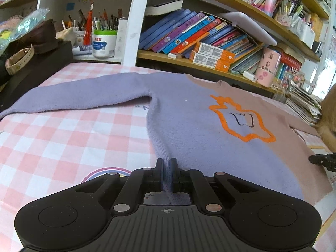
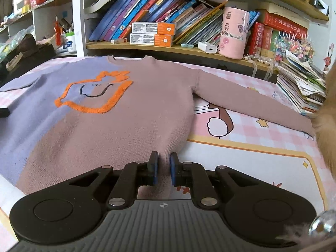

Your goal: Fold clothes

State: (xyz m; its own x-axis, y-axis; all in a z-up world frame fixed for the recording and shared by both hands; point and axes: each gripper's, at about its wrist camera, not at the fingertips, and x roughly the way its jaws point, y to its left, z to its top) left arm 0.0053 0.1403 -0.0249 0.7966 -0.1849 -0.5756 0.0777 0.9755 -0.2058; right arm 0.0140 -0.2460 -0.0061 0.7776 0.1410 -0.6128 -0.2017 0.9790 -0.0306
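Note:
A knitted sweater [image 1: 189, 113], lilac on one half and mauve on the other, lies flat and face up on the table, with an orange outlined figure [image 1: 241, 119] on its chest. Both sleeves are spread outward. My left gripper [image 1: 167, 162] is shut on the lilac side seam at the bottom hem. In the right wrist view the sweater [image 2: 126, 113] fills the middle, and my right gripper [image 2: 164, 156] is shut on the mauve bottom corner, fabric bunched between its blue pads. The tip of the right gripper [image 1: 321, 159] shows at the right edge of the left wrist view.
A pink checked tablecloth [image 1: 63, 136] covers the table. Bookshelves [image 2: 168, 48] with books, boxes and a pink cup [image 2: 233, 33] run along the back. A paper stack [image 2: 302, 88] sits at the right, beside something tan and furry [image 2: 327, 126]. A black box [image 1: 37, 69] stands at the left.

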